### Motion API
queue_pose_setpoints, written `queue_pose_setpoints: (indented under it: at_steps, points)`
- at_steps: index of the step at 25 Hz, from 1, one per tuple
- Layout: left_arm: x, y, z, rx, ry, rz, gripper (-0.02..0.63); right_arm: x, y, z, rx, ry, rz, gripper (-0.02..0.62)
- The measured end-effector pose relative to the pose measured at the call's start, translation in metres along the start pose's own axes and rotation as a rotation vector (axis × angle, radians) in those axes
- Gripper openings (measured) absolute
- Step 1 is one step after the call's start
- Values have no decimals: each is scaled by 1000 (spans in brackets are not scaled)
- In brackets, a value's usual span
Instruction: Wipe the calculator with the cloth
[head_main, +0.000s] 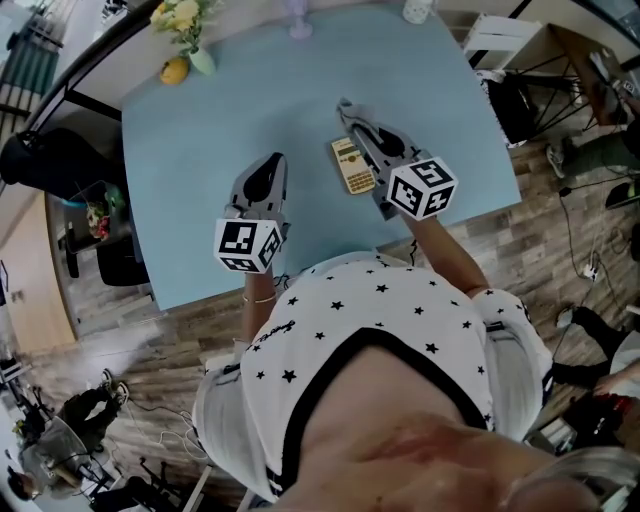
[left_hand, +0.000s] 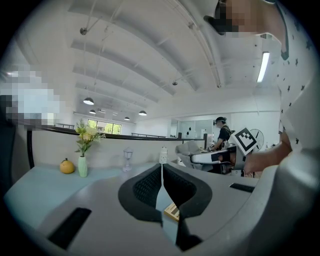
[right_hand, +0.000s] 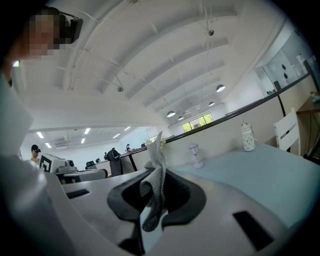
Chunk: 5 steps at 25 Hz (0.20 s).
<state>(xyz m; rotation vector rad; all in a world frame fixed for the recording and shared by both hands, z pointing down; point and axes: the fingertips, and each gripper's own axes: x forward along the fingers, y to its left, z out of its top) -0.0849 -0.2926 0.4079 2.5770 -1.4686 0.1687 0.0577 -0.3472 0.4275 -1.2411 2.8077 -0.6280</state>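
Note:
The calculator (head_main: 352, 165), a small yellowish slab, lies flat on the light blue table (head_main: 200, 210). My right gripper (head_main: 350, 118) lies along its right side, tips just past its far end. That gripper (right_hand: 156, 167) is shut on a grey cloth (right_hand: 157, 172), which stands up and hangs down between the jaws. My left gripper (head_main: 272, 165) rests on the table to the calculator's left, a short gap away. In the left gripper view the left gripper (left_hand: 161, 172) is shut with nothing in it, and a corner of the calculator (left_hand: 172, 212) shows below the jaws.
A vase of flowers (head_main: 185, 25), a yellow fruit (head_main: 174, 70), a stemmed glass (head_main: 300, 20) and a white jar (head_main: 418, 10) stand along the table's far edge. A white chair (head_main: 500, 40) is past the right corner. The person's body covers the near edge.

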Motion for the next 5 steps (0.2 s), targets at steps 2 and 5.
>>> queue_pose_setpoints:
  at_steps: [2, 5]
  points:
    - [0, -1, -1, 6, 4, -2, 35, -1, 1, -1, 8, -7, 4, 43]
    - [0, -3, -2, 17, 16, -9, 35, -2, 0, -2, 22, -19, 8, 43]
